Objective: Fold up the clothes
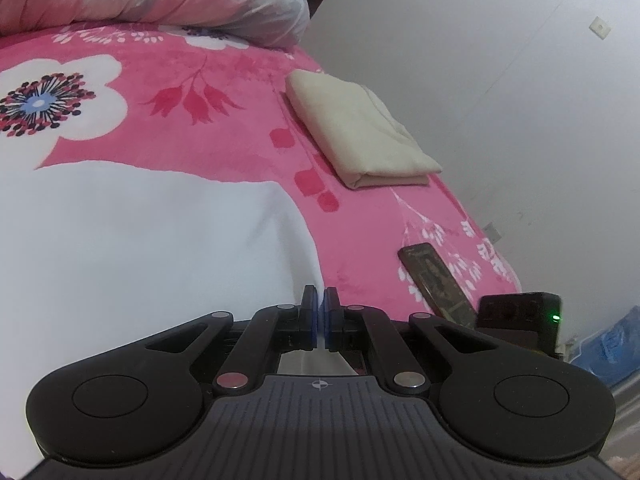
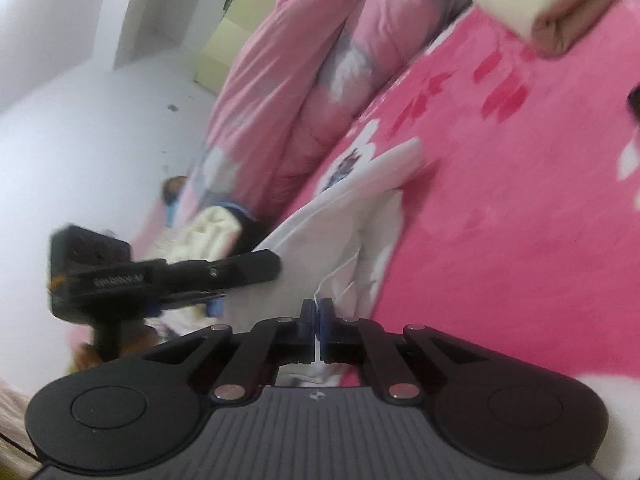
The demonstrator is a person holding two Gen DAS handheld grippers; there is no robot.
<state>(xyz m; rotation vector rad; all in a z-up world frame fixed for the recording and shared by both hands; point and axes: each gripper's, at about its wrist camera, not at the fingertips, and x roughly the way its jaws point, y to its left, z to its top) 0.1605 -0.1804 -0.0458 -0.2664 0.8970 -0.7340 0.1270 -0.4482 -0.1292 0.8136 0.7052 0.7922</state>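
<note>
White garment [image 2: 340, 216] lies spread on pink floral blanket [image 1: 224, 120]. Right gripper [image 2: 317, 312] pinches a fold of its edge. Left gripper [image 1: 320, 312] clenched over the cloth; grip unclear. Folded cream cloth [image 1: 360, 132] near bed edge, phone [image 1: 434, 284] beside it.

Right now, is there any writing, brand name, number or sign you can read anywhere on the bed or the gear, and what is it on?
None can be read.
Other black handheld gripper: pale markings on its side, too blurred to read.
Dark rectangular phone on the pink floral blanket: shows a picture, no legible text.
Folded cream cloth: no label visible.
</note>
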